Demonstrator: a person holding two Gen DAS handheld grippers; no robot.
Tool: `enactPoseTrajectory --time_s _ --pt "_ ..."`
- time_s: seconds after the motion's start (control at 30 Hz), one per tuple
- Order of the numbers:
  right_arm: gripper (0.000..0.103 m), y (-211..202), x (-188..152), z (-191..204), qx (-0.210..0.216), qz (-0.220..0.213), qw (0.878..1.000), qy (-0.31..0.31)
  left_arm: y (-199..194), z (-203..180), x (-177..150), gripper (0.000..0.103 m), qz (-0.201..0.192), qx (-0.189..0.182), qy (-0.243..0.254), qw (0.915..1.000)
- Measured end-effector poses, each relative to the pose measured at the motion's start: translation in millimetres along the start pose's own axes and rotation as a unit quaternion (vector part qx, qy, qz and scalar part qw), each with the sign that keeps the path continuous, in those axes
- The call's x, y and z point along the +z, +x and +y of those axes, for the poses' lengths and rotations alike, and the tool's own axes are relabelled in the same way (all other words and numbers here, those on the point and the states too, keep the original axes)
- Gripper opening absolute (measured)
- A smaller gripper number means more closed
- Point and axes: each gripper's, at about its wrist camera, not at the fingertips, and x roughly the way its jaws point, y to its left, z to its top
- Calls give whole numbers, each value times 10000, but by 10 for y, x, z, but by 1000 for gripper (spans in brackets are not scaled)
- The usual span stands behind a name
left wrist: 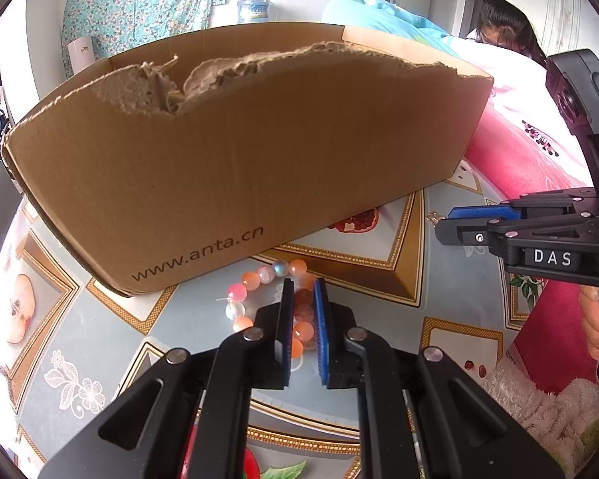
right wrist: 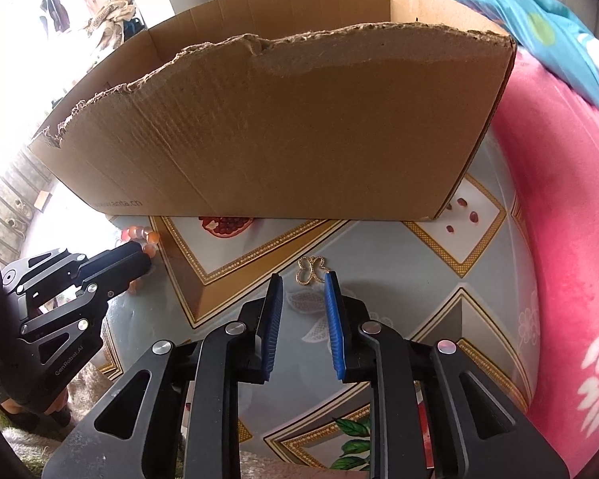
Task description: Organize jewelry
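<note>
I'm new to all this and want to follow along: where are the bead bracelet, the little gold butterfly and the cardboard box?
bead bracelet [left wrist: 250, 280], left wrist view, on an orange bead.
gold butterfly [right wrist: 310, 270], right wrist view, on its middle.
cardboard box [right wrist: 299, 131], right wrist view, on its front wall.

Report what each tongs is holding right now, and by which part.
The left tongs are closed on the bead bracelet, gripping the near side of its loop. The right tongs hold nothing; the gold butterfly piece lies loose at their tips.
</note>
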Motion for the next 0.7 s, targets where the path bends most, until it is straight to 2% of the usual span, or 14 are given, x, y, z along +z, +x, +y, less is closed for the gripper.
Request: enactPoseTrajectory --time_s 0.33,0.53,0.6,0.7 --pt "19 74 130 48 -58 -56 10000 -24 -1 0 -2 9 -6 -7 -2 10000" --pt "19 102 22 245 -211 -81 9989 -400 0 2 -4 9 -6 -8 -3 10000" --pt "23 105 17 294 -303 -92 9978 -574 0 1 -5 9 -6 -7 -3 10000" --pt "23 147 31 319 -301 -21 9973 -676 0 2 -6 9 -8 -8 -7 10000"
